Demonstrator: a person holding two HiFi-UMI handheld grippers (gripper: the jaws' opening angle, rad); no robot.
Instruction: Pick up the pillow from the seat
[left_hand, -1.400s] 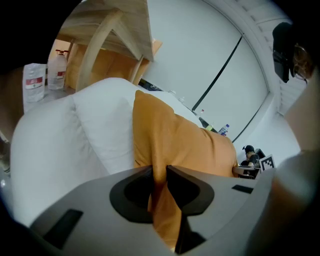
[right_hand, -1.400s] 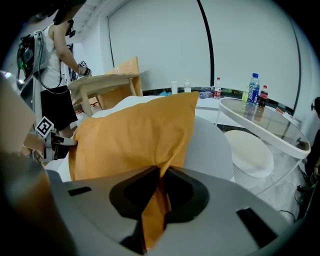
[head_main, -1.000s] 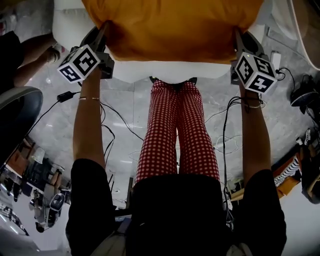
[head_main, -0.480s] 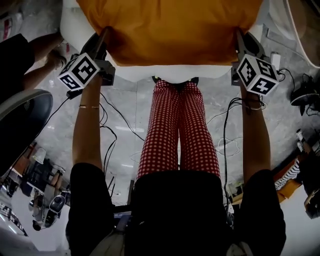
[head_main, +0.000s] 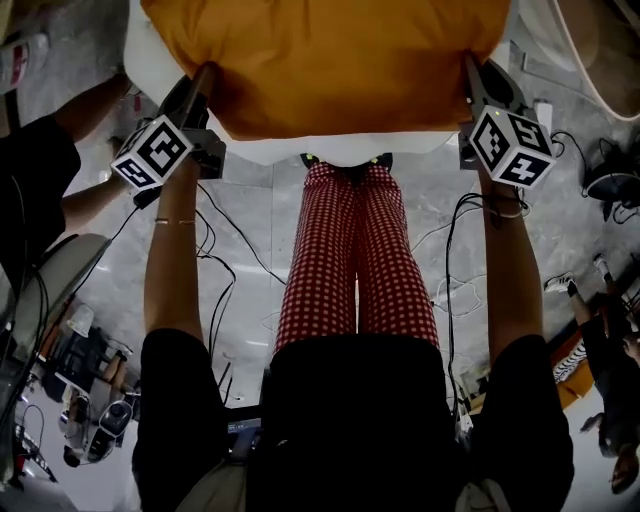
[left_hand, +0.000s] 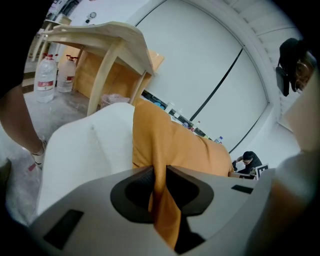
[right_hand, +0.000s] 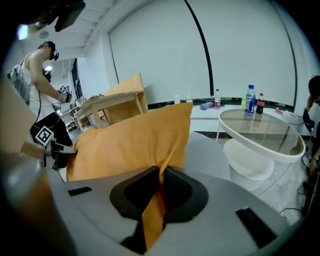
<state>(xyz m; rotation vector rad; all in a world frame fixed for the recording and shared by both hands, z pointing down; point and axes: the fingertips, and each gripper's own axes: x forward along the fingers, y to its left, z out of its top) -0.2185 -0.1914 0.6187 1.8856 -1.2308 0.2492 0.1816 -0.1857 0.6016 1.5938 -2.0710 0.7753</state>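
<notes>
The left gripper (left_hand: 159, 170) has its fingers pinched tight on the left edge of the orange pillow (head_main: 320, 60). The right gripper (right_hand: 161, 172) clamps the right edge likewise. The pillow spans between them over the white seat (head_main: 290, 152). Drink bottles (right_hand: 252, 105) stand on the far glass table (right_hand: 270, 135).

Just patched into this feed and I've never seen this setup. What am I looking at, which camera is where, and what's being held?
No robot arm here: a person holds a two-jaw gripper in each hand. The top-down picture comes from a camera on their head, showing their arms and legs. The other two come from cameras riding on each gripper, looking along its jaws. The left gripper and right gripper each clamp an edge of the orange pillow, fabric pinched between shut jaws. Under it is the white seat. The marked cubes belong to the grippers.
</notes>
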